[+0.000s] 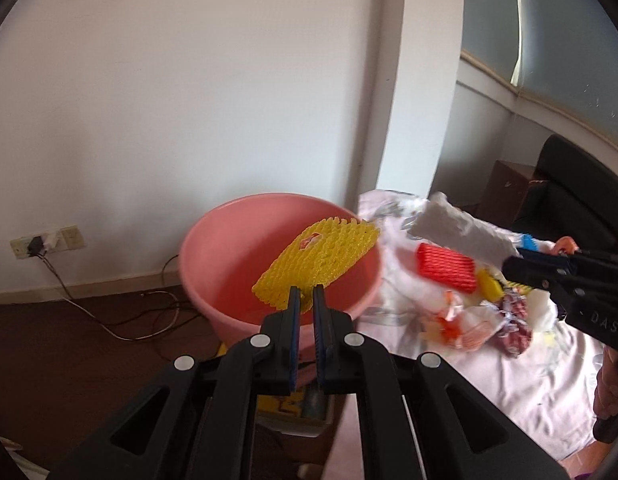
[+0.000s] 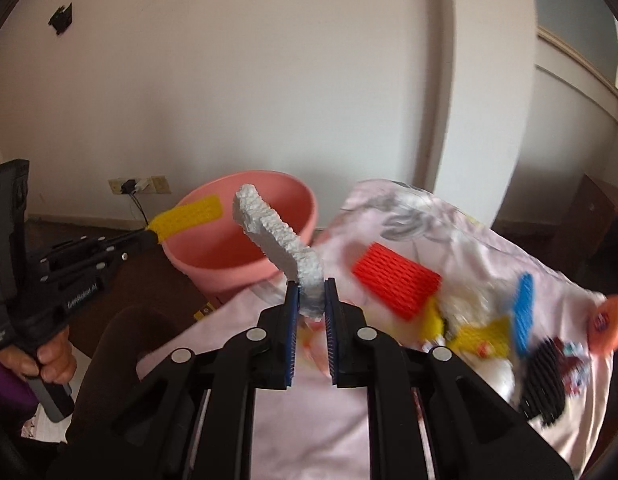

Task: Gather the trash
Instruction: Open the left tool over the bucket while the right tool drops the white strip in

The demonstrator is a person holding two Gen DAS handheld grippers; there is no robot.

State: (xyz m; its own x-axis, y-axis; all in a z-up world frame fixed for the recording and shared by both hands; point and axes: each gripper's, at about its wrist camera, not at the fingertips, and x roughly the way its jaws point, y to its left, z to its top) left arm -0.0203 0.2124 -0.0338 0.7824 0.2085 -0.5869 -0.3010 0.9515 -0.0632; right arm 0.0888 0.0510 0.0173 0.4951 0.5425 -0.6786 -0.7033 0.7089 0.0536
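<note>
**What the two wrist views leave unclear**

The heap of small wrappers (image 1: 505,320) on the pale pink flowered cloth (image 1: 489,392) is smeared in the left wrist view, so the single pieces cannot be told apart; in the right wrist view the blue foam net (image 2: 523,312), the black ribbed piece (image 2: 543,380) and the round orange thing (image 2: 609,320) are streaked by blur, and the print on the orange thing cannot be read; the near wall of the round pink plastic basin (image 1: 349,304) is covered by the left gripper (image 1: 306,294); the lower end of the yellow foam net sleeve (image 1: 321,256) is hidden between its pads; the person's hand (image 2: 49,356) is cut off by the left edge.
</note>
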